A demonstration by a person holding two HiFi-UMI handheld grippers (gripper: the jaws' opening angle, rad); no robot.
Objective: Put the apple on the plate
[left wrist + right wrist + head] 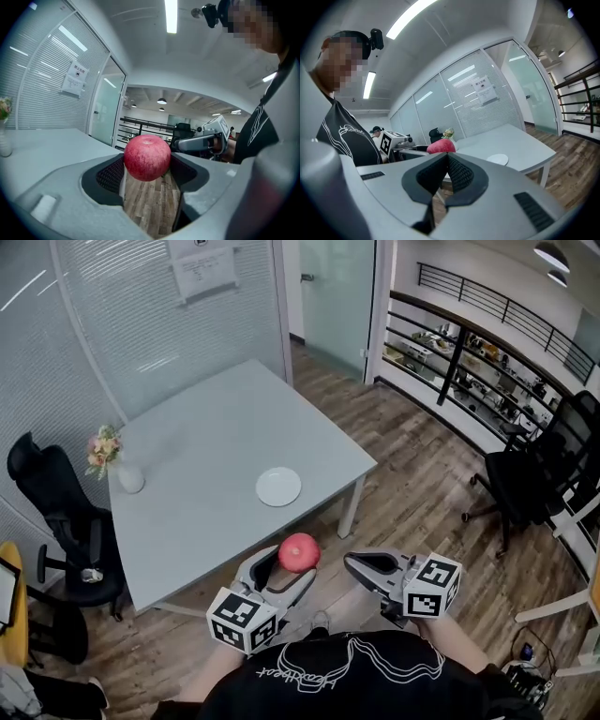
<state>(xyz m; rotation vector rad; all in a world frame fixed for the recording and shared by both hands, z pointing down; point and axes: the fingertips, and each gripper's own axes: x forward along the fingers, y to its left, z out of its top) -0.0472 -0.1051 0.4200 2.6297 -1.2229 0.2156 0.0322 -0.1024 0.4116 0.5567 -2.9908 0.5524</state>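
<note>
The left hand-held gripper (290,564) is clenched on the apple (298,551). In its own view the red fruit sits between the two dark ribbed pads, one pressing on each side, with the wooden floor (422,474) showing below. In the head view the apple is held in the air at the near edge of the grey surface (206,427), resting on nothing.

The white plate (278,487) lies flat on the surface, farther away than the apple and well apart from it, towards the near right corner. Nothing lies on the plate.

The right hand-held gripper (350,562) is just to the right of the left one, off the surface and over the floor. Its own view shows the jaws pressed together with nothing between them.

A small white vase (130,479) with pale flowers stands at the left edge of the surface. A black office chair (56,507) stands left of the surface, and another (544,474) stands on the floor at the far right.
</note>
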